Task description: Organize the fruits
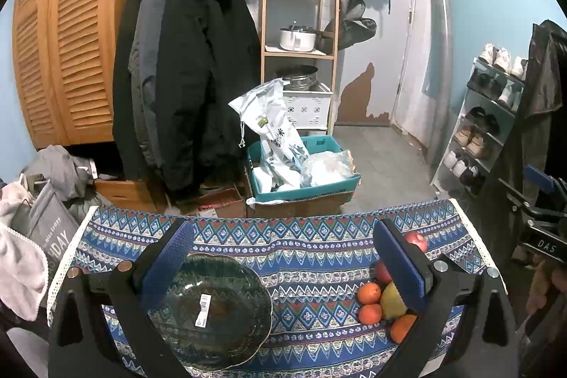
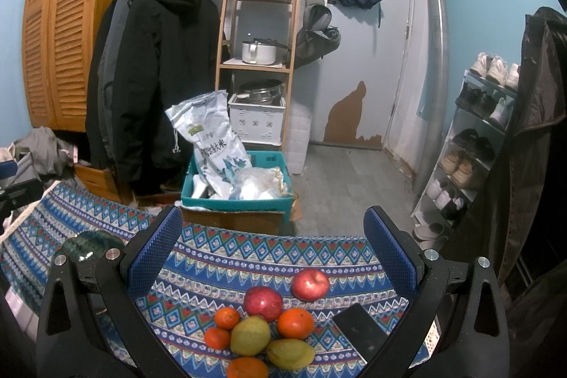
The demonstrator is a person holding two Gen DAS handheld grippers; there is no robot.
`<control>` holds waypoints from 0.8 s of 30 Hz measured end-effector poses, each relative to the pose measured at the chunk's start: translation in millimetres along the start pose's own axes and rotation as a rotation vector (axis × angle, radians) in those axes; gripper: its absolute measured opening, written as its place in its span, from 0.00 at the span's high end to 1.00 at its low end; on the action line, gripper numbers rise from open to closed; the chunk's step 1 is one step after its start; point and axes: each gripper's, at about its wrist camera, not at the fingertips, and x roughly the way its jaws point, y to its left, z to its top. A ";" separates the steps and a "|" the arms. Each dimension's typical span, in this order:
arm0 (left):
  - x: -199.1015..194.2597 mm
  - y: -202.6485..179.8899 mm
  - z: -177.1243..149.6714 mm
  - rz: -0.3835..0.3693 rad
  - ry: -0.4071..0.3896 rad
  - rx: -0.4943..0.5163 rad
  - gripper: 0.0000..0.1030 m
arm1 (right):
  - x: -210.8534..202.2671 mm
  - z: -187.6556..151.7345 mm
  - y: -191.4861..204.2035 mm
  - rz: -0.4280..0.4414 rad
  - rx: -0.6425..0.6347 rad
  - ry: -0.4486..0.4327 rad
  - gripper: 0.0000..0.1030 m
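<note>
A dark green glass plate point(image 1: 226, 317) lies empty on the patterned tablecloth point(image 1: 304, 254), under my open left gripper point(image 1: 283, 268). To its right sits a pile of fruit: oranges point(image 1: 368, 293), a yellow-green pear point(image 1: 391, 300) and a red apple point(image 1: 416, 240), partly hidden by the right finger. In the right wrist view my open right gripper point(image 2: 273, 257) hovers over that pile: two red apples point(image 2: 310, 284), several oranges point(image 2: 295, 323) and two pears point(image 2: 250, 335). The plate point(image 2: 88, 245) shows at the far left.
A black phone point(image 2: 361, 333) lies right of the fruit. Beyond the table's far edge stand a teal box point(image 2: 273, 162) with bags, hanging coats point(image 2: 156, 77), a wooden shelf point(image 2: 262, 66) and a shoe rack point(image 2: 471, 144).
</note>
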 end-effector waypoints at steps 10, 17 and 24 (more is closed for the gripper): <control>-0.1 -0.1 0.4 -0.001 -0.001 0.000 0.01 | -0.9 0.5 -1.0 -0.002 0.001 0.002 0.03; -0.3 0.8 0.1 -0.002 -0.001 -0.001 0.01 | -2.1 1.3 -4.6 -0.002 0.003 0.003 0.03; 1.5 -1.4 -0.8 -0.007 0.003 0.001 0.01 | -1.4 -1.2 -9.0 -0.004 0.006 0.005 0.03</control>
